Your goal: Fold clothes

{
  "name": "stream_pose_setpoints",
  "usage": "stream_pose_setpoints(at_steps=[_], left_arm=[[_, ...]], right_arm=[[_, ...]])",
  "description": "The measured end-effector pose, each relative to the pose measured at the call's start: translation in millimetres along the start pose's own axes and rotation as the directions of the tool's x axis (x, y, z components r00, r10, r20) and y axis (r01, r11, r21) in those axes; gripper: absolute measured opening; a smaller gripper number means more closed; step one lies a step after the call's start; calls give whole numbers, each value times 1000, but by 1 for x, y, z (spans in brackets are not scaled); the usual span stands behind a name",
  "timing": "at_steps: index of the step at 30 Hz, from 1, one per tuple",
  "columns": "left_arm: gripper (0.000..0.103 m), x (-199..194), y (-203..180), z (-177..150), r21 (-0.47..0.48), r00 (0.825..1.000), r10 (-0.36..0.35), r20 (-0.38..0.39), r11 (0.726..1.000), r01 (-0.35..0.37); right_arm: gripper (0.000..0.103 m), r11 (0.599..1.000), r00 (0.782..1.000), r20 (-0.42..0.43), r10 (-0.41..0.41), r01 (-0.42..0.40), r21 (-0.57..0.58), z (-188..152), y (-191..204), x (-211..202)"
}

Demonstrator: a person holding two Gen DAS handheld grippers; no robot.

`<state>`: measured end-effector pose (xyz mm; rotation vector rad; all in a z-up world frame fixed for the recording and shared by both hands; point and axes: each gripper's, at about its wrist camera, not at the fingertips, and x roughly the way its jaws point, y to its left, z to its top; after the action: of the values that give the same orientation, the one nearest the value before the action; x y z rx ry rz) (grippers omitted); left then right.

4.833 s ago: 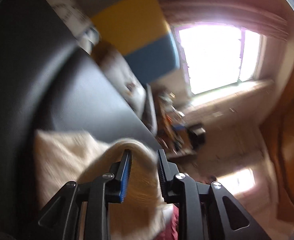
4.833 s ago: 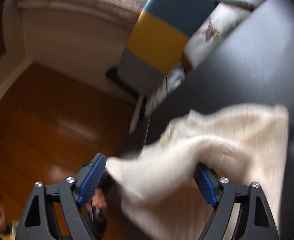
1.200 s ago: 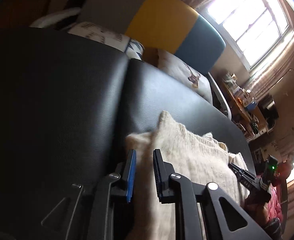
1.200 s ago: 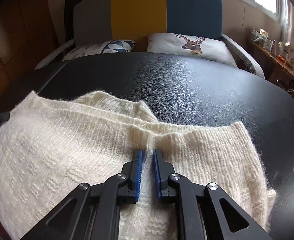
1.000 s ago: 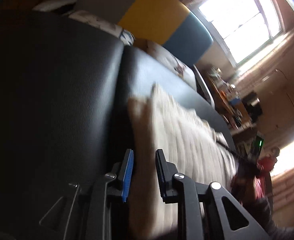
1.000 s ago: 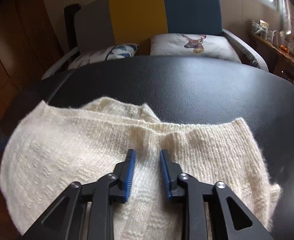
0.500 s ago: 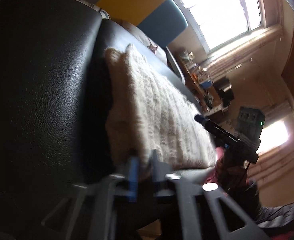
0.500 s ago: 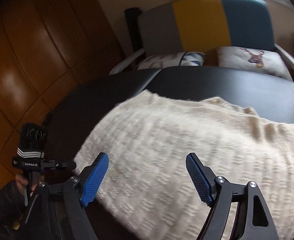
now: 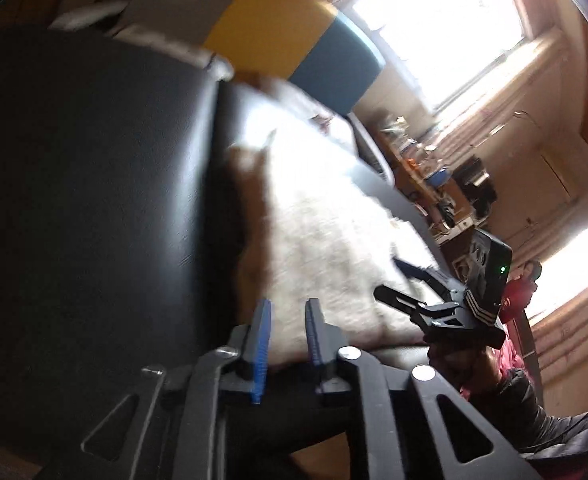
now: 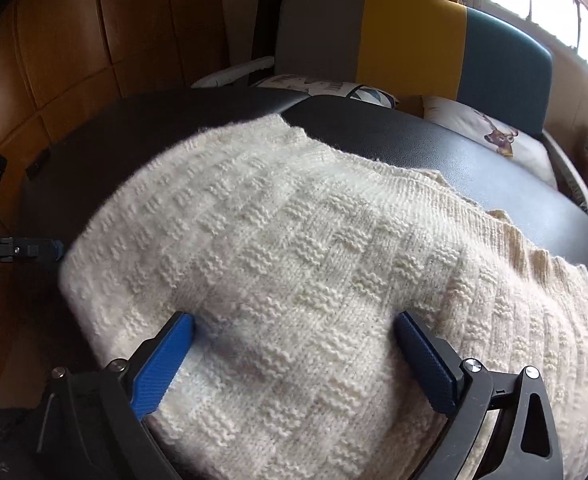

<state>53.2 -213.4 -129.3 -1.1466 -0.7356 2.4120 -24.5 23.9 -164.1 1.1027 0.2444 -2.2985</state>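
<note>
A cream knitted sweater (image 10: 294,264) lies on a black padded table (image 10: 473,152), gathered into a thick, roughly rectangular bundle with a rounded folded edge along its left side. Along the far edge, a ribbed hem and a second layer of knit peek out, so the garment appears to be folded over itself at least once. The shape is still lumpy and uneven, and one corner on the right spreads loosely toward the table's rim.

The right gripper (image 10: 294,360) hovers low over the near part of the sweater, its blue-padded jaws opening and spread wide on either side of a hump of knit without pinching it.

The left gripper (image 9: 288,336) sits at the sweater's near left corner. Its jaws are opening, a narrow gap between them, and the blurred picture shows the sweater's edge just beyond the tips; nothing seems to be clamped.

Judging from this, the main folds look done and both grippers are letting go. What likely remains is smoothing, squaring the edges, or one more fold.

A striped armchair (image 10: 413,48) with cushions stands behind the table.
</note>
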Motion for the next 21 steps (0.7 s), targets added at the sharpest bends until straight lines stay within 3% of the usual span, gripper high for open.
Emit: stream_pose_setpoints(at_steps=[3,7,12,15,17,21], left_arm=[[17,23,-33,7,86,998,-33,-43,996,37],[17,66,-84,11,190,989,-84,-122,976,106],[17,110,-152,-4,340,968,-107,-227,922,182],[17,136,-184,-8,391,956,-96,-275,898,203],[17,140,-192,-6,423,952,-91,-293,881,214],[17,167,-207,-7,441,946,-63,-319,873,207]], right_arm=[[101,986,991,52,127,-131,99,-3,-16,-30],[101,946,966,109,235,-253,201,-38,-58,-89],[102,891,970,138,202,-241,384,-117,-144,-163],[102,853,972,134,193,-234,466,-151,-183,-181],[102,834,970,150,193,-243,495,-163,-202,-186],[102,823,949,180,260,-315,472,-164,-216,-177]])
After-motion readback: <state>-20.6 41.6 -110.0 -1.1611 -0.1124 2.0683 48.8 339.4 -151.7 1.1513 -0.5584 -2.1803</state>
